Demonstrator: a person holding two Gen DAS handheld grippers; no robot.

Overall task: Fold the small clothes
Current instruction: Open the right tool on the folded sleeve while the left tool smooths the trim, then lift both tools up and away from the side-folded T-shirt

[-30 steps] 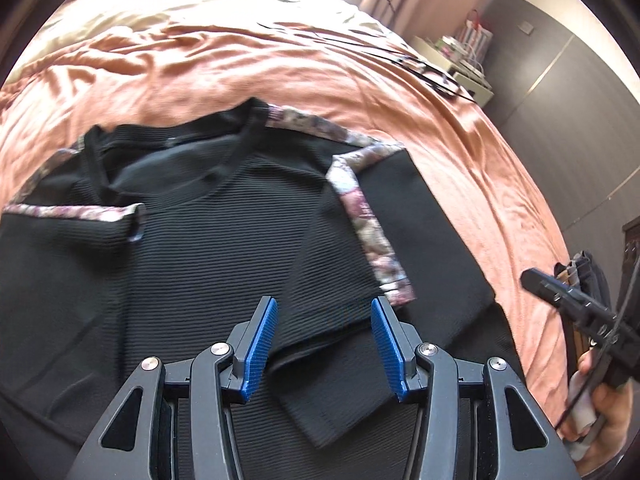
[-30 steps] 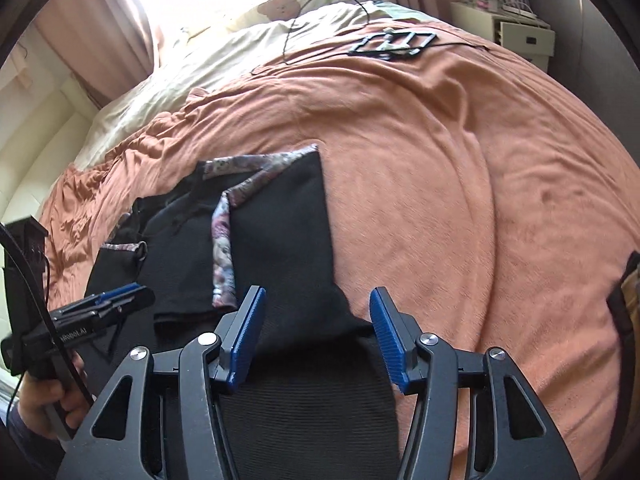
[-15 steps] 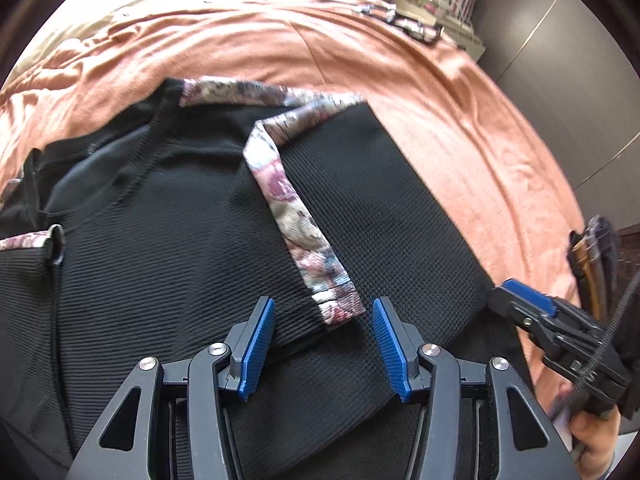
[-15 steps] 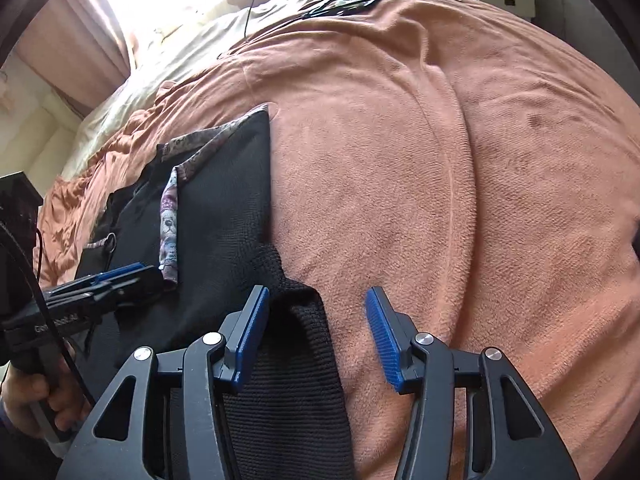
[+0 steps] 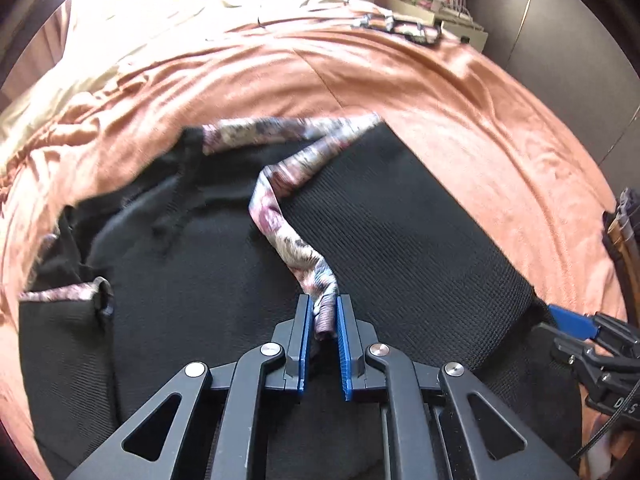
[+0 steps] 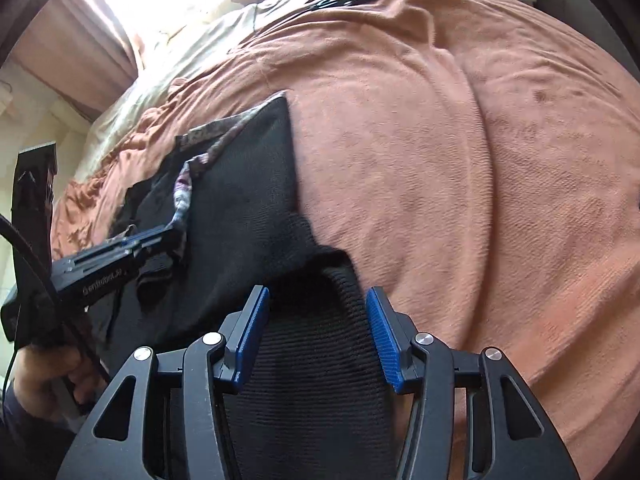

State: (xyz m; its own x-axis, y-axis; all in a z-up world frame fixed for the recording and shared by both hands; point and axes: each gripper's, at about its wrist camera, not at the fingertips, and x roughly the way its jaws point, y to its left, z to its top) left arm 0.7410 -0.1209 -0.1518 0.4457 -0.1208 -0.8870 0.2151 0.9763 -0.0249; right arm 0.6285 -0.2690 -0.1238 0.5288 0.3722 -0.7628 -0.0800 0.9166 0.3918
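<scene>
A small black ribbed top [image 5: 200,280] with floral trim lies spread on the orange bedspread [image 5: 460,112]. Its right sleeve is folded inward, and the floral cuff strip [image 5: 288,240] runs down to my left gripper [image 5: 323,312], which is shut on the cuff's end. In the right wrist view the same top [image 6: 248,208] lies at left. My right gripper [image 6: 318,308] is open, its blue pads on either side of the top's black lower right edge [image 6: 320,360]. The left gripper [image 6: 132,242] shows there too, gripping the cuff.
A cream sheet and pillows [image 5: 168,20] lie at the bed's far end. A black frame-like object with cable [image 5: 400,26] rests on the far bedspread near a white nightstand [image 5: 448,16]. Dark cupboard doors [image 5: 560,52] stand on the right. A hand [image 6: 36,380] holds the left tool.
My left gripper moved forward and shut on the floral cuff end. My right gripper dropped lower over the top's lower right edge and stays open.
</scene>
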